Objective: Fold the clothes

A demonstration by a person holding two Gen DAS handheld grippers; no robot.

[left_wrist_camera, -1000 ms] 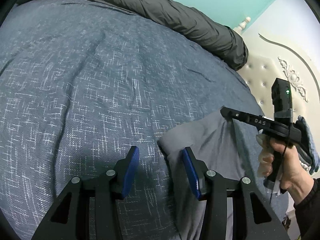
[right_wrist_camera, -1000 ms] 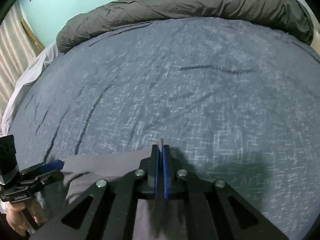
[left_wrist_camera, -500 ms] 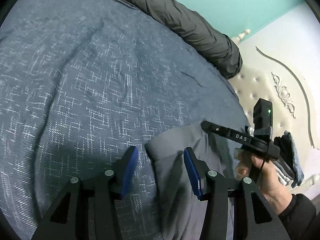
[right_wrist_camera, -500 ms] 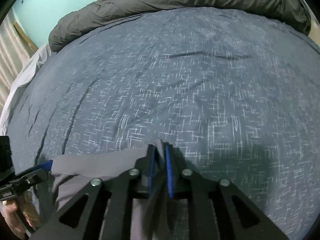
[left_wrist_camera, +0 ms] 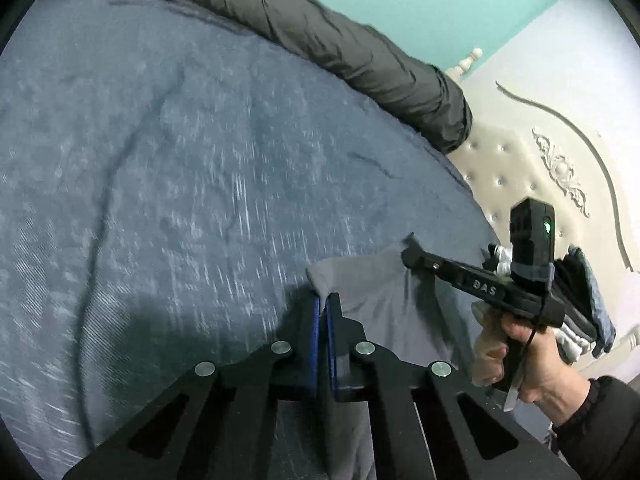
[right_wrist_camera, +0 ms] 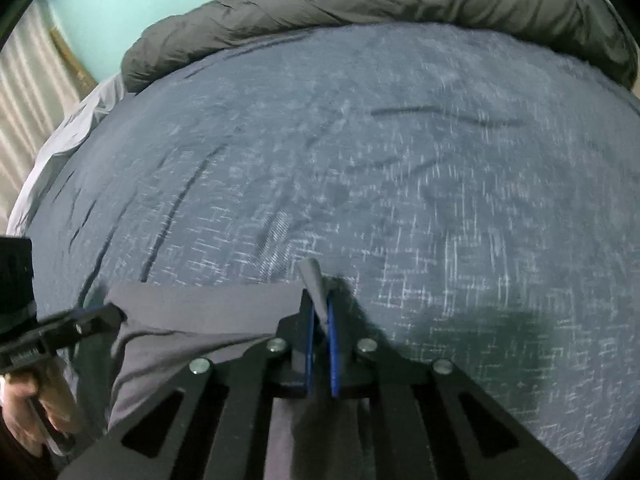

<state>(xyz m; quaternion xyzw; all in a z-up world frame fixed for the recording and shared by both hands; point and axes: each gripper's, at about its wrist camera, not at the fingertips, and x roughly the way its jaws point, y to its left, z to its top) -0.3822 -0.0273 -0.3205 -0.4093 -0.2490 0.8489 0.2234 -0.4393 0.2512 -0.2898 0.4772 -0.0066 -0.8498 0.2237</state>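
A grey garment (left_wrist_camera: 376, 292) is held up above the blue-grey bed cover (left_wrist_camera: 160, 168) by its top edge. My left gripper (left_wrist_camera: 323, 304) is shut on its left corner. My right gripper (right_wrist_camera: 319, 304) is shut on its right corner, which sticks up between the blue pads. The garment (right_wrist_camera: 192, 320) spans between the two grippers and hangs down out of view. The right gripper also shows in the left wrist view (left_wrist_camera: 412, 254), and the left gripper in the right wrist view (right_wrist_camera: 112, 314).
A dark grey rolled duvet (right_wrist_camera: 360, 4) lies along the far edge of the bed. A cream tufted headboard (left_wrist_camera: 520, 176) stands at the right, with a pile of folded clothes (left_wrist_camera: 580, 300) beside it. A curtain (right_wrist_camera: 24, 92) hangs at the far left.
My left gripper, open a second ago beside the garment's corner, has shut on that corner. Both grippers have lifted the top edge and the views are blurred by motion.
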